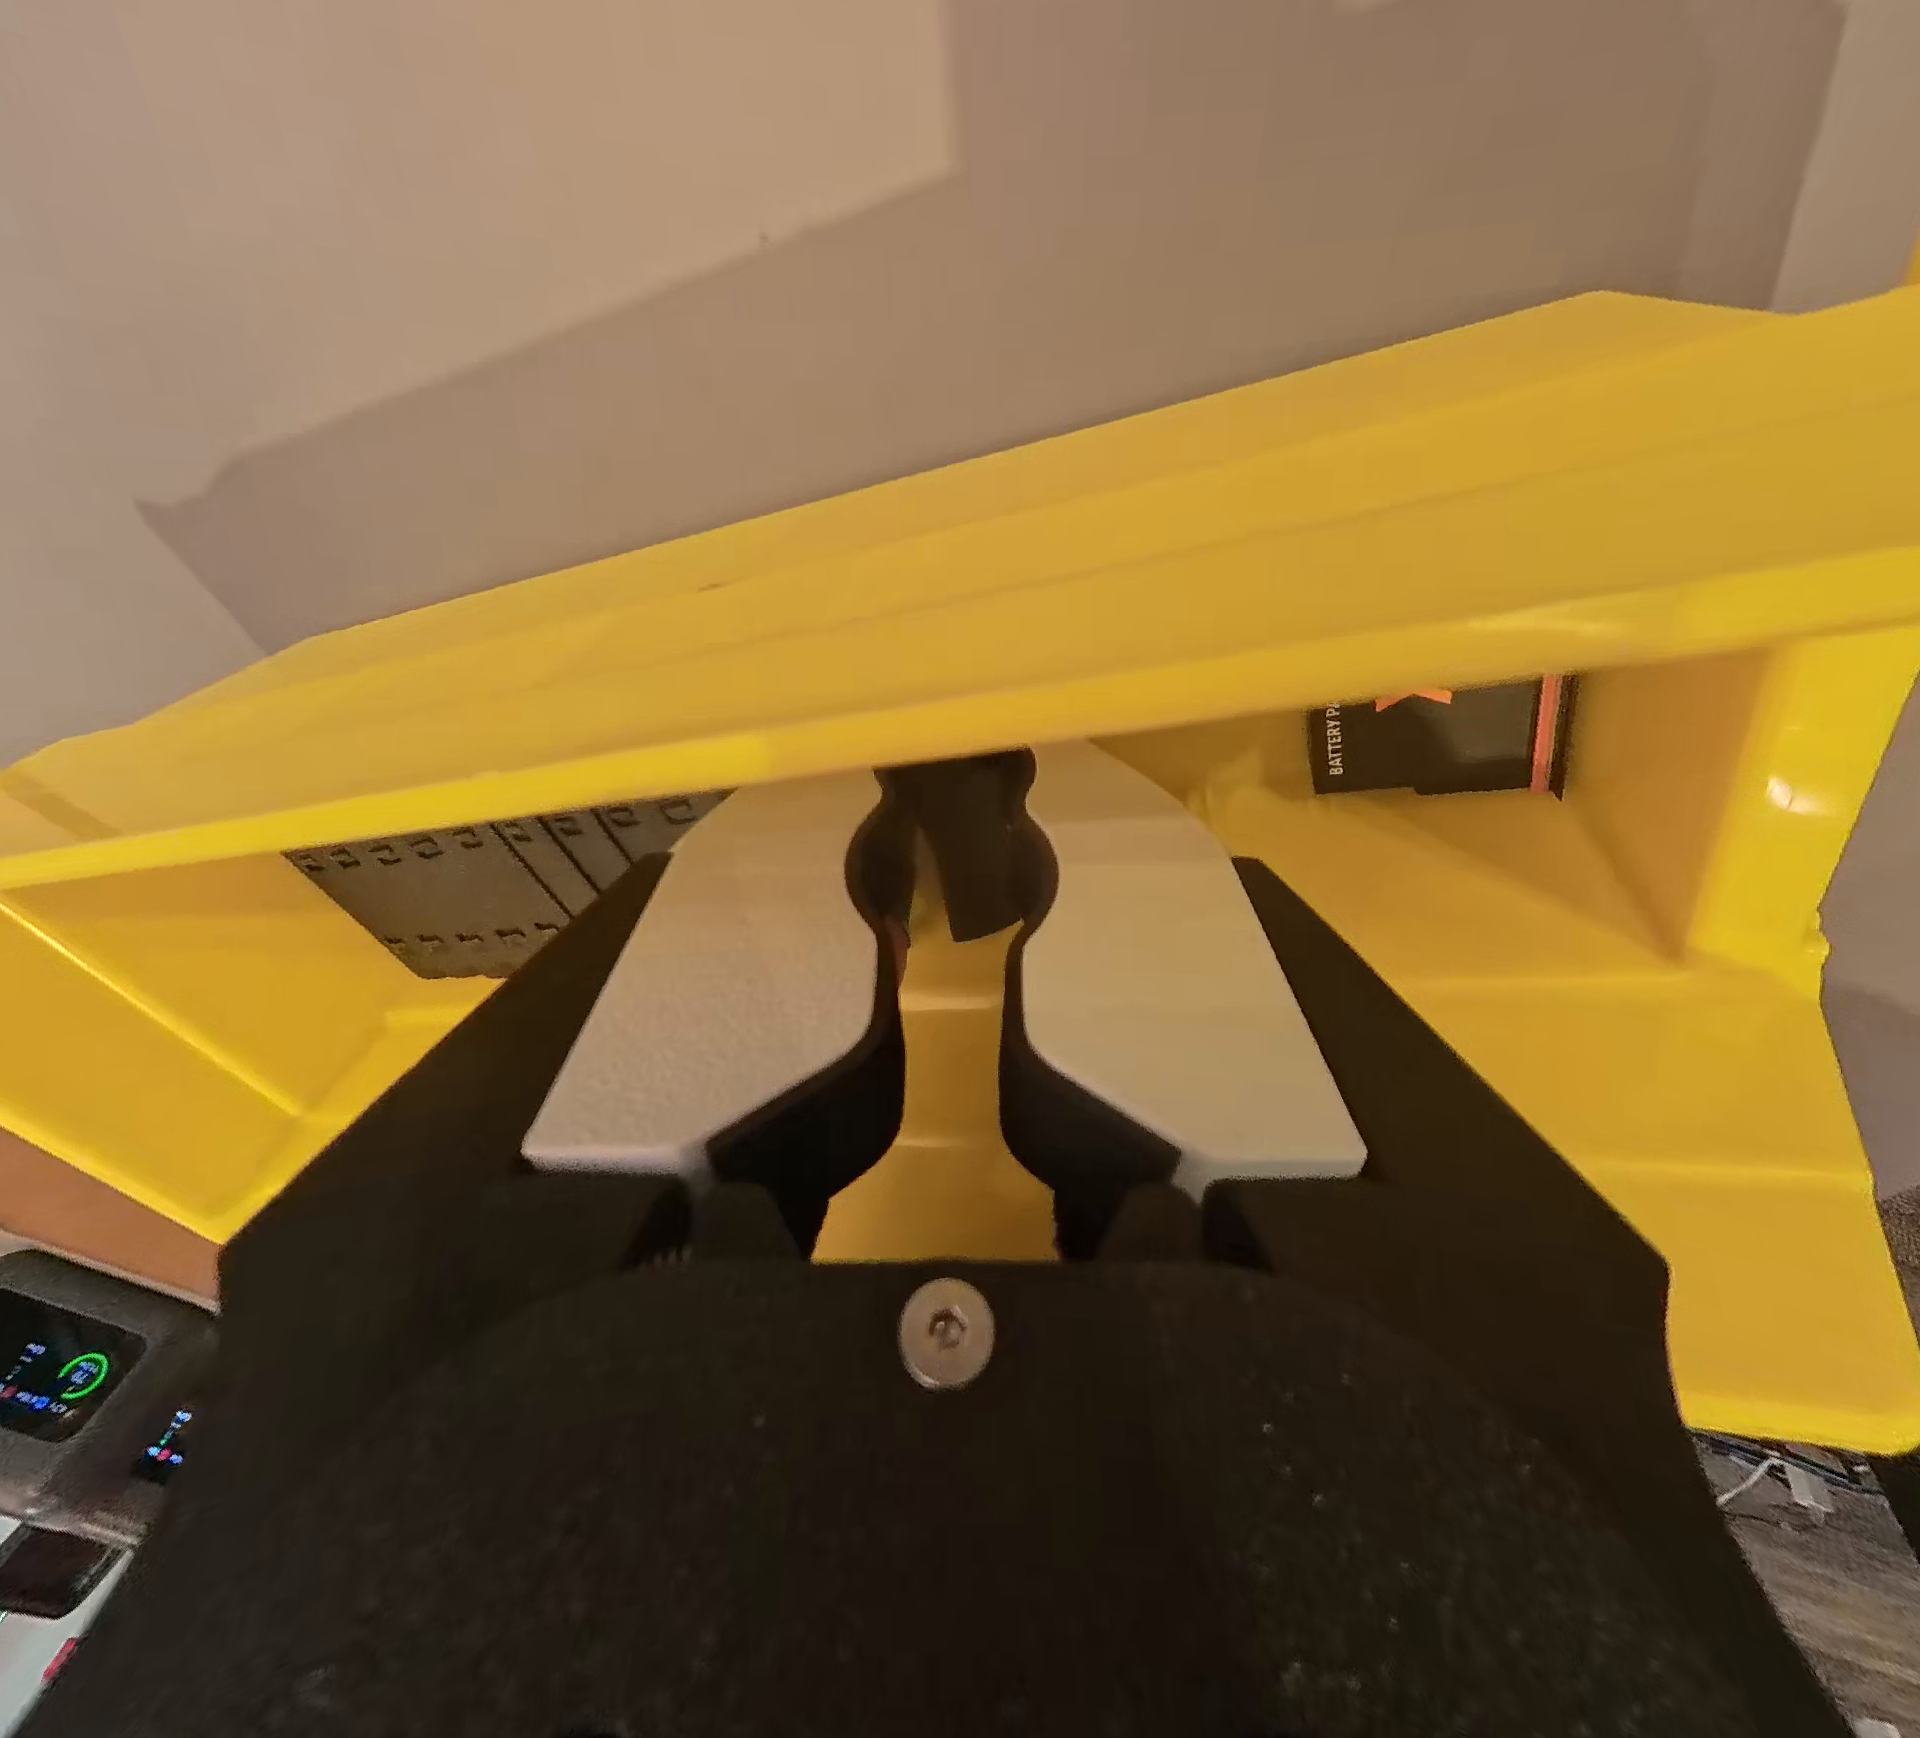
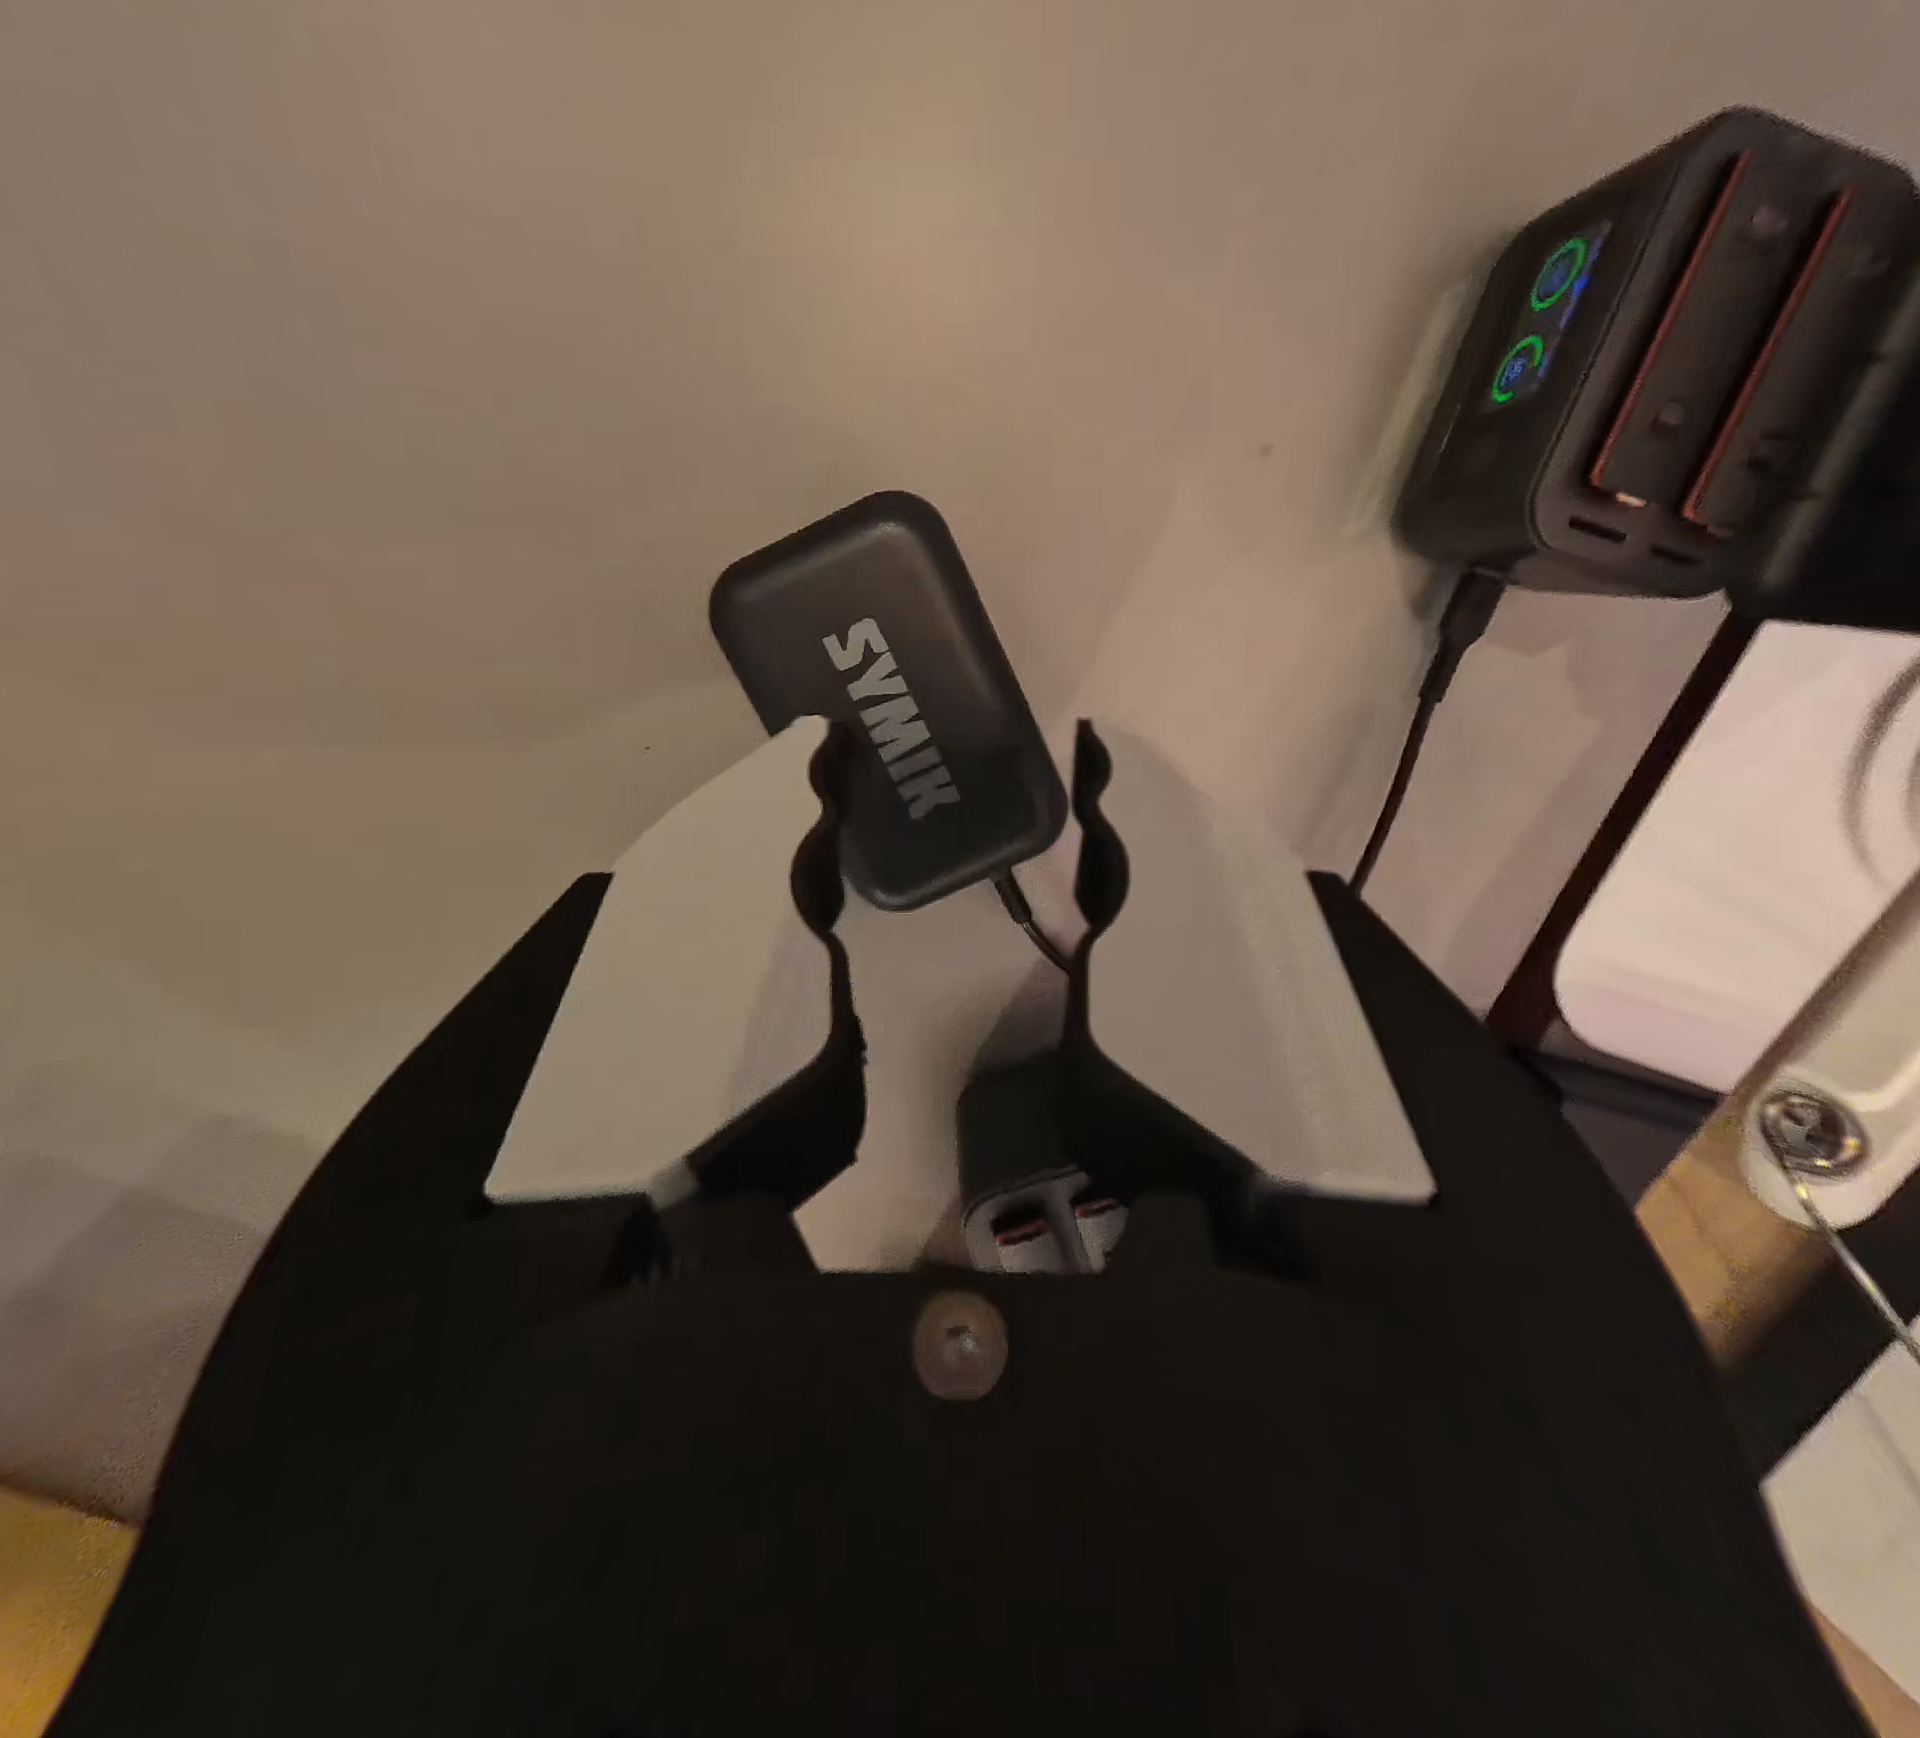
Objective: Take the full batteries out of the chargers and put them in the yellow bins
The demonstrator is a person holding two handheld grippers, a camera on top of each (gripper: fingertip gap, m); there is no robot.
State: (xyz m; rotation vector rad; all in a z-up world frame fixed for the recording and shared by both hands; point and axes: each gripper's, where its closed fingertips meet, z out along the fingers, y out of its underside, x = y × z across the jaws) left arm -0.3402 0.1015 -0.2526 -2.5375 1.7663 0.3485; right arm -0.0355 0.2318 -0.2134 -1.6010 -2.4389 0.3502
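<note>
In the left wrist view my left gripper reaches into a yellow bin, under the rim of another yellow bin. Its pads are shut on a thin black battery, held edge-on. Another black battery with an orange edge stands at the bin's back right. In the right wrist view my right gripper is open and holds nothing. A black charger with green ring lights and two orange-edged batteries in its slots hangs at the upper right, apart from the gripper.
A black box with a cable sits on the wall behind my right fingertips. A dark part with orange slots shows low between the right fingers. A grey perforated panel lies in the bin's left. A charger display glows at the lower left. There is about 35 cm between the tips of the two grippers. The black charger lies some 12 cm from my right tips, 30 cm from my left tips.
</note>
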